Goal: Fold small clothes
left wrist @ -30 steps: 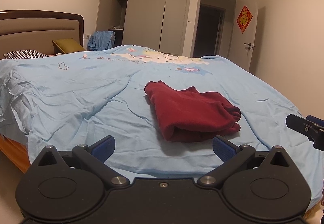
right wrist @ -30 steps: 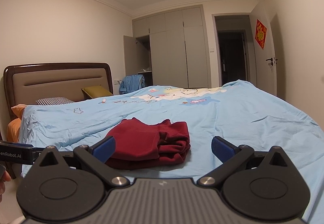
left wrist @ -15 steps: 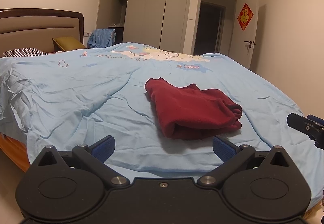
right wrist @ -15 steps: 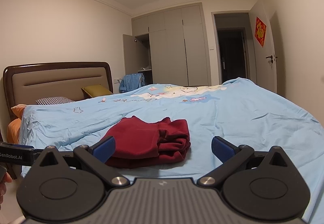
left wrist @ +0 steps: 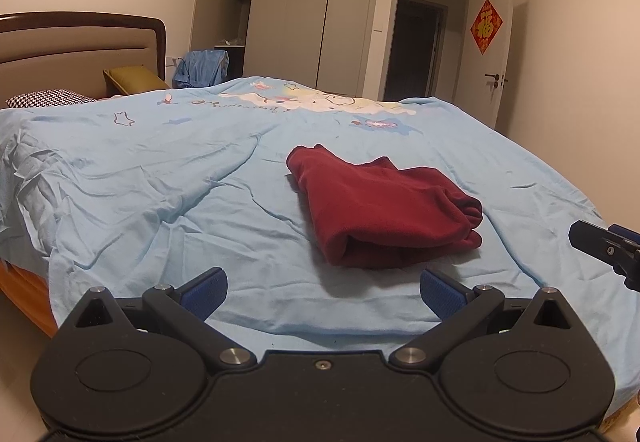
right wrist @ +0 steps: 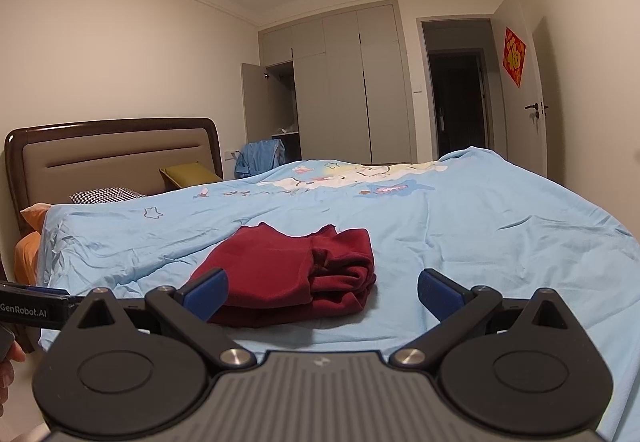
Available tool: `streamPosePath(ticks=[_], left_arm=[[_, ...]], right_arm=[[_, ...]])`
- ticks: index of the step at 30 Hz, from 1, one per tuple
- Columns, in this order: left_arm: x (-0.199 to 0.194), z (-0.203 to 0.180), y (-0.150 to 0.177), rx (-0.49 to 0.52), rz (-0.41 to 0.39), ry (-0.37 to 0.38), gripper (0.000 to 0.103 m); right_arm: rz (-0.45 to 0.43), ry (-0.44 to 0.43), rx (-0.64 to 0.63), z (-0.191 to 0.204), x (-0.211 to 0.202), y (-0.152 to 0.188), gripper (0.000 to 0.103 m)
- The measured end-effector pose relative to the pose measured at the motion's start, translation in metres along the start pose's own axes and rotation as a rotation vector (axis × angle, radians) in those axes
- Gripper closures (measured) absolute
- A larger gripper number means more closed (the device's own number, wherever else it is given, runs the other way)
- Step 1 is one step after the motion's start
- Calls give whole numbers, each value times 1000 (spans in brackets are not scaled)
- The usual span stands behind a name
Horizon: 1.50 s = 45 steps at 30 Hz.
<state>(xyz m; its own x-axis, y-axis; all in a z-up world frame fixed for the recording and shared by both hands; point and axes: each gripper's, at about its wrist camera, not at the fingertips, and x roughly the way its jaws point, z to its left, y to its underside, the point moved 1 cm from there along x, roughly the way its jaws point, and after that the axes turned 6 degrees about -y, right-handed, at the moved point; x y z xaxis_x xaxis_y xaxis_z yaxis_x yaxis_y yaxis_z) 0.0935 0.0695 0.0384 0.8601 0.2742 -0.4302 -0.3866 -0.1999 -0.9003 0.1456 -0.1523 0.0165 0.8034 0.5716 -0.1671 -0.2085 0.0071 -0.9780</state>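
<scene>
One folded red garment (left wrist: pixel 384 210), one bed (left wrist: pixel 160 178), three pillows, two hand-held grippers.

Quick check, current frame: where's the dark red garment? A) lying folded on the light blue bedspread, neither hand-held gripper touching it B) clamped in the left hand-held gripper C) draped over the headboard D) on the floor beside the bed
A: the dark red fleece garment lies folded in layers on the light blue bedspread, while the left hand-held gripper and the right hand-held gripper are both open and short of it.
</scene>
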Motion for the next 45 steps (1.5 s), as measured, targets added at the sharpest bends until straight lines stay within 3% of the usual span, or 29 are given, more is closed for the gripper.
streamPosePath(ticks=[25,30,45], left_arm=[[35,-11,8,52,89,-9,1],[36,-25,7,185,36,-136,1],[51,-32,-3,167,22,-102,1]], right_arm=[[84,21,55,-19,30,19,0],[103,18,60,-23,36,22,0],[140,0,68,-31,58,25,0]])
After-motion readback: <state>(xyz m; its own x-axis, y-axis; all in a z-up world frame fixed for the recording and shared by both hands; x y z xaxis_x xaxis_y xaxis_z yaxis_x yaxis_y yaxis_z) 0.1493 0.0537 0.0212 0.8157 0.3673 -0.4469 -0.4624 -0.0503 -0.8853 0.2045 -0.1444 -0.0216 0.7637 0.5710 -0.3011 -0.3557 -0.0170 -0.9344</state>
